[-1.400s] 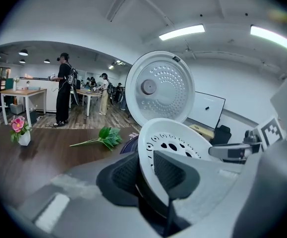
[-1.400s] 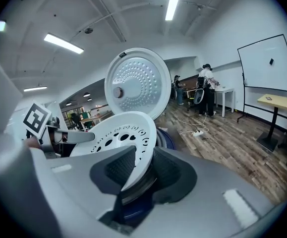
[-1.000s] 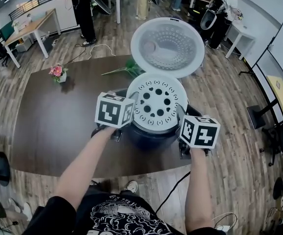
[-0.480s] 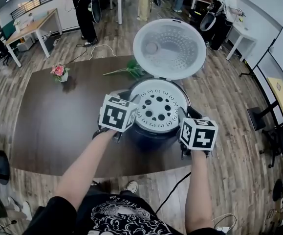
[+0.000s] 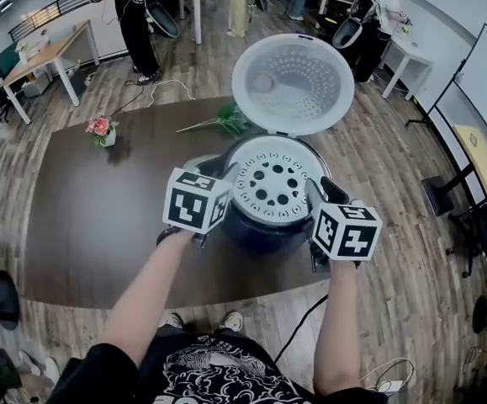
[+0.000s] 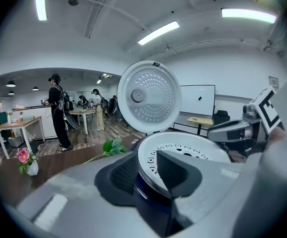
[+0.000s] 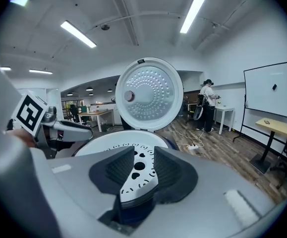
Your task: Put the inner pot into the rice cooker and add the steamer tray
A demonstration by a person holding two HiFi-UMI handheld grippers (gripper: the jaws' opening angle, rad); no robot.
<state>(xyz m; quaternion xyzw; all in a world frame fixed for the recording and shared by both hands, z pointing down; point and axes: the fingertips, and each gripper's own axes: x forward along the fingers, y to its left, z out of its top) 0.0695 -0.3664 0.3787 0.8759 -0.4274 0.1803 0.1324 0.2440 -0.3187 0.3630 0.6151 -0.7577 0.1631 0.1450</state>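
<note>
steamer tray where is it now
Head view, centre: the steamer tray lies atop the rice cooker, below the open lid, held at its left rim by the left tool and its right by the right tool.

Steamer tray (image 5: 272,183) white, rings of round holes. Rice cooker (image 5: 260,230) dark navy; lid (image 5: 292,78) pale, dimpled. Table (image 5: 100,217) dark brown. Pink flower (image 5: 98,125) at cooker's 10 o'clock, green leaves (image 5: 224,121) at 11. Left gripper (image 6: 147,171), right gripper (image 7: 137,175): cubes white, black square markers.
</note>
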